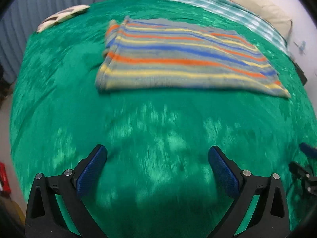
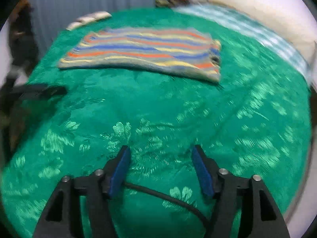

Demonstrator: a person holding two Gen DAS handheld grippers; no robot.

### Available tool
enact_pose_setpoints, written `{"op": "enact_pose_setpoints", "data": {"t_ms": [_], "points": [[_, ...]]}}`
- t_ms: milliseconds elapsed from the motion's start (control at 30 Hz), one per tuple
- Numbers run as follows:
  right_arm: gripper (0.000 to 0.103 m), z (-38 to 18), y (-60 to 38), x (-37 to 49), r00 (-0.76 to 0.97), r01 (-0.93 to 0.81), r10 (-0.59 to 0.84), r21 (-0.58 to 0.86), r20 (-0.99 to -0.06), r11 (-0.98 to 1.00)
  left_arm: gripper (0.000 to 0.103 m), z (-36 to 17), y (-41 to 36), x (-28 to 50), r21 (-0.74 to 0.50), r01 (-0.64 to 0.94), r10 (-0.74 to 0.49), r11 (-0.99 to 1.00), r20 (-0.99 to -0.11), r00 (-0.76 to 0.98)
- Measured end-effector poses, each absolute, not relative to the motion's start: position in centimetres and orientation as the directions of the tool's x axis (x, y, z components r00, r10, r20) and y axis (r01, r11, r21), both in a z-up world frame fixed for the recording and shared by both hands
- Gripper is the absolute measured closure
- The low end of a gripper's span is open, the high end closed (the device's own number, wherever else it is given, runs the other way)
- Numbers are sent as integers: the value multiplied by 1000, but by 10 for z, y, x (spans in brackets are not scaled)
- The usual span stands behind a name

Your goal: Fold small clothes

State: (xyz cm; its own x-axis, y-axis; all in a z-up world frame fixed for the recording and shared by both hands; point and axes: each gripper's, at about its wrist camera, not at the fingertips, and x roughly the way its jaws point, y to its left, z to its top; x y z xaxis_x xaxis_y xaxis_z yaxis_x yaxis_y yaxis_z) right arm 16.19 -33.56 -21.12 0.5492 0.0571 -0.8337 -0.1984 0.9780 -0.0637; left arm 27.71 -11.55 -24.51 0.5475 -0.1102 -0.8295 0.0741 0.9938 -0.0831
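Observation:
A striped garment (image 1: 178,59) in grey, orange, blue and yellow lies folded flat on the green bedspread (image 1: 138,130), well ahead of both grippers. It also shows in the right wrist view (image 2: 144,49). My left gripper (image 1: 157,154) is open and empty, held above bare bedspread in front of the garment. My right gripper (image 2: 160,152) is open and empty too, above the bedspread (image 2: 158,109) short of the garment. Part of the right gripper (image 1: 305,170) shows at the right edge of the left wrist view. Both views are motion-blurred.
A small white patterned pillow (image 1: 61,16) lies at the bed's far left. A green checked cloth (image 1: 227,8) and a cream headboard (image 1: 257,2) run along the far right. A black cable (image 2: 168,198) crosses under my right gripper. A grey curtain (image 2: 79,0) hangs behind.

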Motion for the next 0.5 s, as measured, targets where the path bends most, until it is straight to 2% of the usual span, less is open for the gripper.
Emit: {"op": "enact_pose_setpoints", "data": {"t_ms": [33,100,167,233,400,500], "points": [[0,-206,-333,162,524,-157,40,-51,-851,986,0,-246,-121,269,-54,42,-68,998,-835,546],[0,-208,-325,157,534,-127,49,-23,-844,992,0,-249,-133,260,8,9,1,1000,-817,576],[0,-227,-312,154,561,-135,-25,-121,-828,983,0,-254,-147,251,102,-10,85,995,-774,627],[0,-233,-307,151,607,-132,-42,-152,-794,980,1,-258,-151,250,138,-14,114,990,-754,646],[0,-236,-309,154,603,-134,-37,-147,-797,980,1,-260,-136,258,52,-3,42,999,-774,632],[0,-237,-310,155,607,-133,-39,-150,-794,980,1,-261,-137,259,44,0,34,999,-774,632]]}}
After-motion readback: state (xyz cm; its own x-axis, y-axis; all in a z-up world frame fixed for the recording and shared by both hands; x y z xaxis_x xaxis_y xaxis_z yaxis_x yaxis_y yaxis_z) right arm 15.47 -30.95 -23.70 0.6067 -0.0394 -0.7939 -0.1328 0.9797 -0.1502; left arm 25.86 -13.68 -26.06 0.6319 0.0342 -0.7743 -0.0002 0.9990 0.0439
